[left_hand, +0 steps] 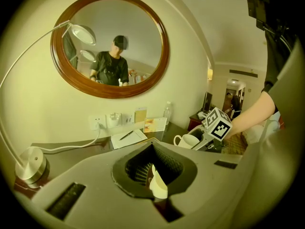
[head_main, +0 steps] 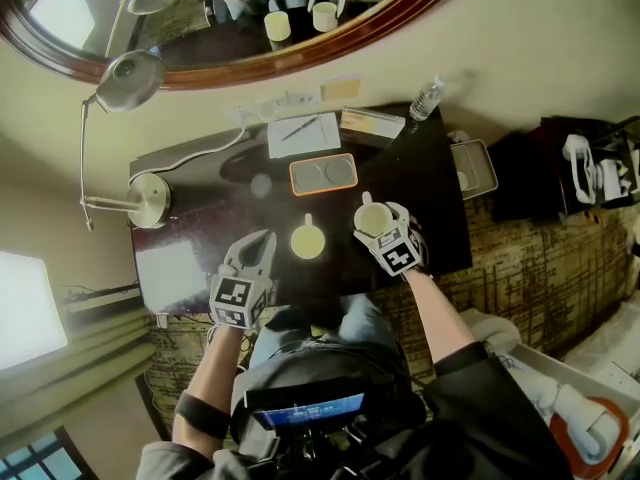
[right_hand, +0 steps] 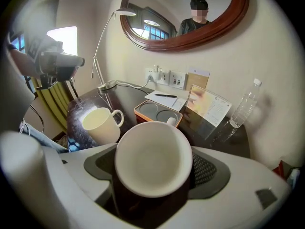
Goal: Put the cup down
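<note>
Two cups here. Right hand-held gripper (head_main: 378, 224) clamped on one cup (right_hand: 153, 157) over the worktop's (head_main: 430, 198) near side; second cup (right_hand: 101, 124) stands nearby. Left hand-held gripper (left_hand: 156, 180): jaws together, empty.

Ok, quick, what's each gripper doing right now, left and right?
Left gripper: closed, nothing in it.
Right gripper: closed on the white cup, holding it.
</note>
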